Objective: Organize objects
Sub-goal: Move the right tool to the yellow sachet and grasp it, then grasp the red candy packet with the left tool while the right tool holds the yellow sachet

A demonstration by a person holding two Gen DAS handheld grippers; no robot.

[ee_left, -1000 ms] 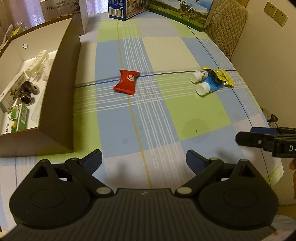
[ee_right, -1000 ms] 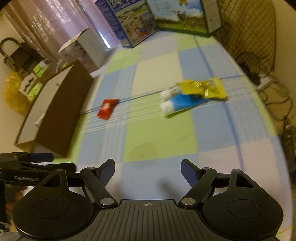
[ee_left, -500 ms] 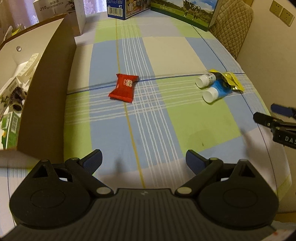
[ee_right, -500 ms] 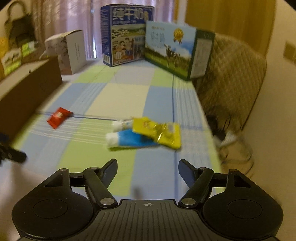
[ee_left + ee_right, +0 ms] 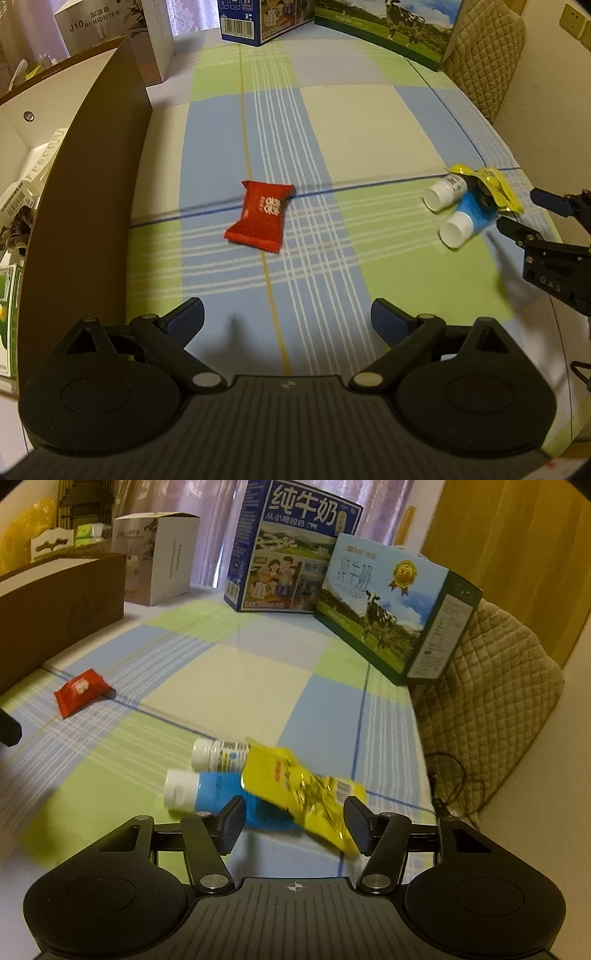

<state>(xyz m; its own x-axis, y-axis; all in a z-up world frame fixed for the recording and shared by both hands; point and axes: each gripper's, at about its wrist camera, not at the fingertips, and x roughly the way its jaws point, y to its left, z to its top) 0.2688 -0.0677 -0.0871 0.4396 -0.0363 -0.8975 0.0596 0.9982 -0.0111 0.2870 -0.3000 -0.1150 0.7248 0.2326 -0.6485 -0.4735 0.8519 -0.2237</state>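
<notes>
R gripper [image 5: 293, 821] sits low over the pile at the table's R edge – yellow foil packet [image 5: 303, 788] lying across the blue tube [image 5: 218, 794], white bottle [image 5: 218, 755] just behind, touching the tube. Jaws roughly half open, straddling the packet's near end and the tube body, pads not pressing on anything yet; they've just been closing, w/ packet + tube between them. Prob lined up that way because the packet is topmost, so it has to come off first. L gripper [image 5: 286, 317] is wide open, empty, aimed down at the plaid cloth [image 5: 388, 122] w/ the red snack packet [image 5: 260, 218] ahead, well apart from the fingers – looks like that's its target. Brown box [image 5: 92, 177] at L, open, already holding several small items; judged to be the drop spot, hence both hands working toward loose stuff. Vs a second ago: red packet is bigger and closer in L view, box interior mostly out of frame now; R view has swung from looking over the whole table, horizon tilted, to a level, close look at the pile, and R jaws are narrower; R gripper in L view has moved up beside the pile.
</notes>
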